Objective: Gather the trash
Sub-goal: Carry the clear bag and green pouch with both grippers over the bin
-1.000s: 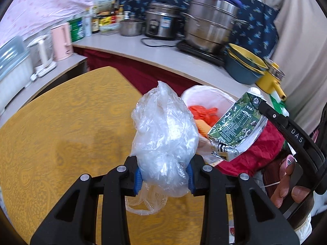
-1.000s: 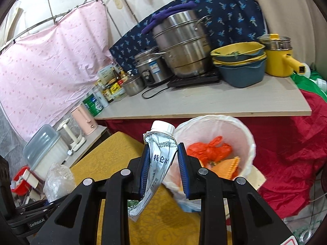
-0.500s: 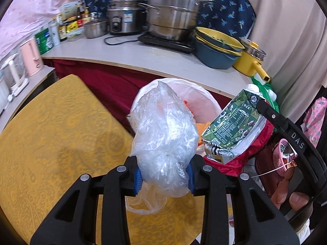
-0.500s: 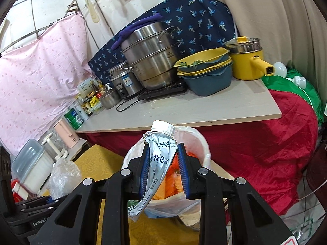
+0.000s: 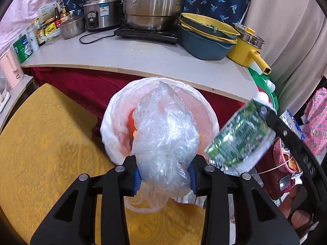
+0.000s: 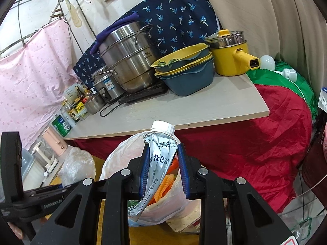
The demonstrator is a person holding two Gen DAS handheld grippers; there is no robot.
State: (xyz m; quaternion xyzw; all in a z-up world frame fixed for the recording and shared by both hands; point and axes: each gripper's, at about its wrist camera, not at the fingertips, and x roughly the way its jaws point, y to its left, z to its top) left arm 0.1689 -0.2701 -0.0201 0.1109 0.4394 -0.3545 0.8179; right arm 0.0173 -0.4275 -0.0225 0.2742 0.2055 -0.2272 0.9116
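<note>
Over the lined bin (image 5: 159,94), which stands on the floor between the yellow-clothed bench (image 5: 47,153) and the kitchen counter (image 5: 143,59), both pieces of trash are now poised for the drop. The left gripper (image 5: 164,176) has the crumpled clear plastic bag (image 5: 165,140) between its blue pads; its jaws have just been opening a little, yet the bag bulges against both pads and has not fallen. The right gripper (image 6: 162,172) is narrowed on the flattened carton pouch (image 6: 158,163) with the white cap, which hangs just above the bin's rim. Orange scraps (image 6: 163,185) already lie in the liner, so some collecting looks done. No other loose trash shows on the visible part of the bench. What seems left, by my judgement, is 2 releases: the bag first, then the pouch, each needing to clear the rim.
</note>
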